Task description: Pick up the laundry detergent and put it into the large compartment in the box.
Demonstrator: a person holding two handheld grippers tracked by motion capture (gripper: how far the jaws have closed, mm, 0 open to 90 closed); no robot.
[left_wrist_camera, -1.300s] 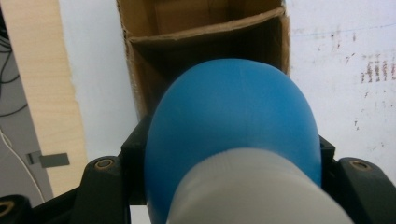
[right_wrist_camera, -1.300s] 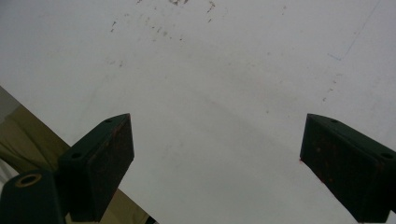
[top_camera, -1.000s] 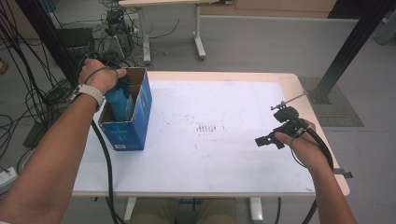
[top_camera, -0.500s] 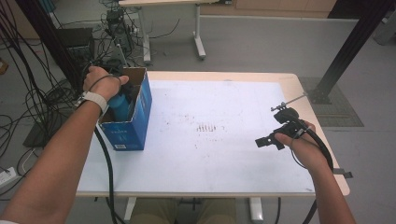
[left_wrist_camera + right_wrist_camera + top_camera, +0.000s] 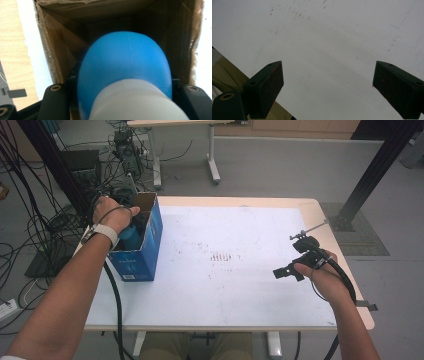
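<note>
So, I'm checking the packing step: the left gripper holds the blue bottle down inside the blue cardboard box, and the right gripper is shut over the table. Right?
Not quite. The right gripper is open, its jaws wide apart over the bare white table, as the right gripper view shows. The left gripper does hold the blue bottle inside the blue cardboard box.
</note>
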